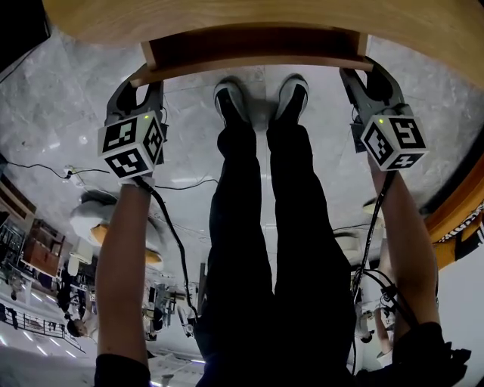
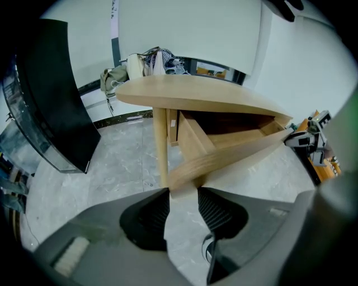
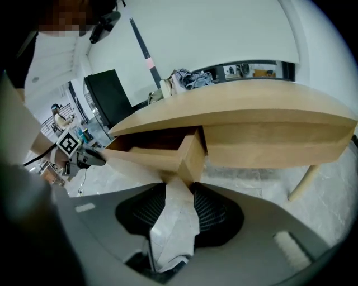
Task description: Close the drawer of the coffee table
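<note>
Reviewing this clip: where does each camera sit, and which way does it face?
Head view: on the person's head, facing steeply down; shows the open drawer, left claw and right claw at its front corners, plus forearms, legs, shoes.
Left gripper view: on the left claw, facing along its jaws, shut on one drawer corner.
Right gripper view: on the right claw, likewise, shut on the other corner.
Shared: all three show the drawer and coffee table.
</note>
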{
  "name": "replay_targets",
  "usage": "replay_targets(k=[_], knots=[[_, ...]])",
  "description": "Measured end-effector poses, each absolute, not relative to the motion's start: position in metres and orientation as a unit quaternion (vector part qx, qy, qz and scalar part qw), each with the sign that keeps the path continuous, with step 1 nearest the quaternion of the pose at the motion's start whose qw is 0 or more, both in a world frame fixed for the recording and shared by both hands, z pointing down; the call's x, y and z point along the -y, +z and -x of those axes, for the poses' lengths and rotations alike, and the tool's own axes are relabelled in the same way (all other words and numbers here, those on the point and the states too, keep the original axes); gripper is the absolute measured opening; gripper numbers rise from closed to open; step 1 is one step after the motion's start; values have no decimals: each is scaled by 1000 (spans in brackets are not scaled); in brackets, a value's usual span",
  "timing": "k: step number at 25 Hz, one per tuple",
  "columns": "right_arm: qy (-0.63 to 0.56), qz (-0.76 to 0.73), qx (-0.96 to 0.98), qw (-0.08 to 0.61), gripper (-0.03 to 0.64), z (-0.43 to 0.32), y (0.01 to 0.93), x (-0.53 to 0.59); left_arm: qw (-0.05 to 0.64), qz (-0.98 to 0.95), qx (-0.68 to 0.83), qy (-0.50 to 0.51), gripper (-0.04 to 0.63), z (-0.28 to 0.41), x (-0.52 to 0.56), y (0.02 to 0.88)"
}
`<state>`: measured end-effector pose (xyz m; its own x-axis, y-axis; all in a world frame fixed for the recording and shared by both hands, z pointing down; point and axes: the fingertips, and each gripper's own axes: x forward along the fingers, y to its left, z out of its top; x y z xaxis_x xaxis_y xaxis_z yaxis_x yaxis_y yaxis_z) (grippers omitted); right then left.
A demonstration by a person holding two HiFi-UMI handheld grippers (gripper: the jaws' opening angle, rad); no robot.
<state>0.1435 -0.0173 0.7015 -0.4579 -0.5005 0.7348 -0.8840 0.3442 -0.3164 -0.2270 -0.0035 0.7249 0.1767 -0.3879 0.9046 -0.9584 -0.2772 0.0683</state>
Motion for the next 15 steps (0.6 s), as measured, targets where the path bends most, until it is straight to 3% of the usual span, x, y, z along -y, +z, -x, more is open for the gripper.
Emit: replay_targets(k=[15], knots=[[377,-484,758,220,161,-143,702,46,332,-690,502,403,167,229,38,725]])
